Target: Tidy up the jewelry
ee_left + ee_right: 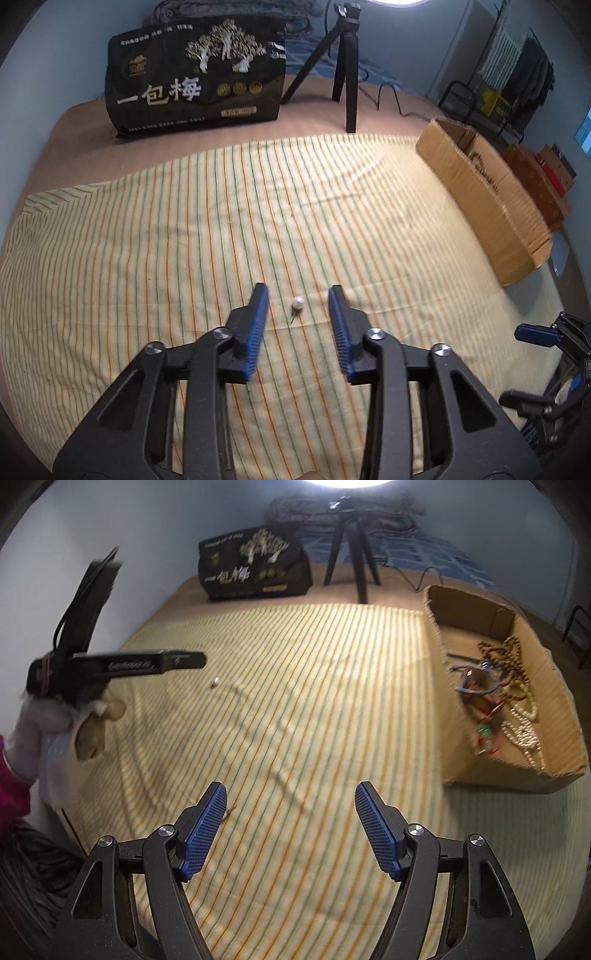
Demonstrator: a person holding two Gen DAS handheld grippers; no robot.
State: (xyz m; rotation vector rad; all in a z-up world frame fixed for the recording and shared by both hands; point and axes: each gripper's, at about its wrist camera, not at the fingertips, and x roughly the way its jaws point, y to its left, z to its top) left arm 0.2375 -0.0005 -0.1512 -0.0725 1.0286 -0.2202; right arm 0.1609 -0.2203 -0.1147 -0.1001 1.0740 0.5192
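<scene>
With the left gripper [298, 291] spread wide, the pearl pin [297, 304] lies on the striped cloth [147, 258] centred between the fingertips, touching neither, its pin pointing back toward the gripper. The right gripper [290, 794] is also spread, holds nothing, and is well away. The box [491, 771] with other jewelry sits to the right. Judgement: the left gripper is better placed to close on the pearl.

A yellow striped cloth [258, 221] covers the desk [74, 147]. Beyond the cloth's far edge stands a black snack bag [195, 74] with gold trees, and right of the bag, a black tripod [345, 66].
</scene>
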